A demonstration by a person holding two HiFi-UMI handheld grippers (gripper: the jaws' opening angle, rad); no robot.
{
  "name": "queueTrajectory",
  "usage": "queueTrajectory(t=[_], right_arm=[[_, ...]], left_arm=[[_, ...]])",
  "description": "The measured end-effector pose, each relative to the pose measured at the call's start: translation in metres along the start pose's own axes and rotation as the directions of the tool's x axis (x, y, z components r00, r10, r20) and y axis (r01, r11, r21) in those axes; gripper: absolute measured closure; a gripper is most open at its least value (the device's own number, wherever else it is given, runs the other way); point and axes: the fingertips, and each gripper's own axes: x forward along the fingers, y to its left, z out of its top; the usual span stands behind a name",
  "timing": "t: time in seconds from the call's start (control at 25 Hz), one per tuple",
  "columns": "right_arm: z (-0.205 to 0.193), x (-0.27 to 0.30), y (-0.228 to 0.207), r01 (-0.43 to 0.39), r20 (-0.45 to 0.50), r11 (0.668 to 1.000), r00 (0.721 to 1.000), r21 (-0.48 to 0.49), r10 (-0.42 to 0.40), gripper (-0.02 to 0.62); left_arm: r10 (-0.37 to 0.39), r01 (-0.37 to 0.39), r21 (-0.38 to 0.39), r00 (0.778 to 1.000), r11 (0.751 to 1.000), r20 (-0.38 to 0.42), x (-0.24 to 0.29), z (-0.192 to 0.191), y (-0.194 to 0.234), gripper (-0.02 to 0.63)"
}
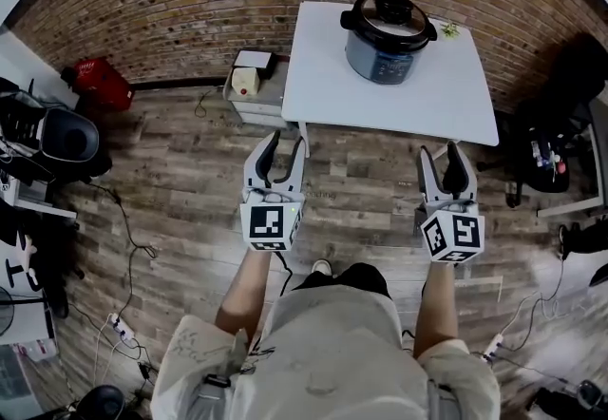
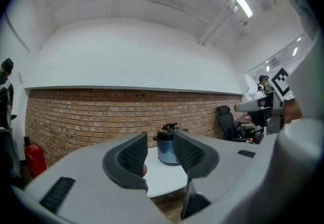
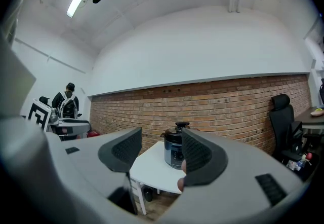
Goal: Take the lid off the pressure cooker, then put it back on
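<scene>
A blue-grey pressure cooker (image 1: 388, 49) with its black lid (image 1: 388, 17) on stands at the far side of a white table (image 1: 332, 76). My left gripper (image 1: 282, 145) hangs open over the wooden floor, short of the table's near edge. My right gripper (image 1: 446, 156) is open too, level with it on the right. Nothing is between either pair of jaws. The left gripper view shows the cooker (image 2: 167, 145) far off between the open jaws of the left gripper (image 2: 161, 153). The right gripper view likewise shows the cooker (image 3: 174, 148) beyond the open right gripper (image 3: 159, 150).
A low grey cabinet (image 1: 255, 85) with small items stands left of the table. A red extinguisher (image 1: 100, 84) lies by the brick wall. Black office chairs (image 1: 560, 124) crowd the right, dark gear (image 1: 47, 138) the left. Cables (image 1: 133, 247) trail over the floor.
</scene>
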Motion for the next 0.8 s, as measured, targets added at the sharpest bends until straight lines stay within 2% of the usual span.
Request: queueTrajectory(t=[0.4, 0.8], right_arm=[[-0.007, 0.056, -0.036, 0.013, 0.015, 1.000, 1.000, 0.017, -0.013, 0.333], [0.013, 0.178, -0.114, 0.008, 0.080, 0.999, 0.997, 0.045, -0.012, 0.333]], left_arm=[[-0.018, 0.018, 0.011, 1.000, 1.000, -0.004, 0.065, -0.008, 0.005, 0.431], [-0.019, 0.019, 0.047, 1.000, 0.999, -0.001, 0.210, 0.006, 0.015, 0.431]])
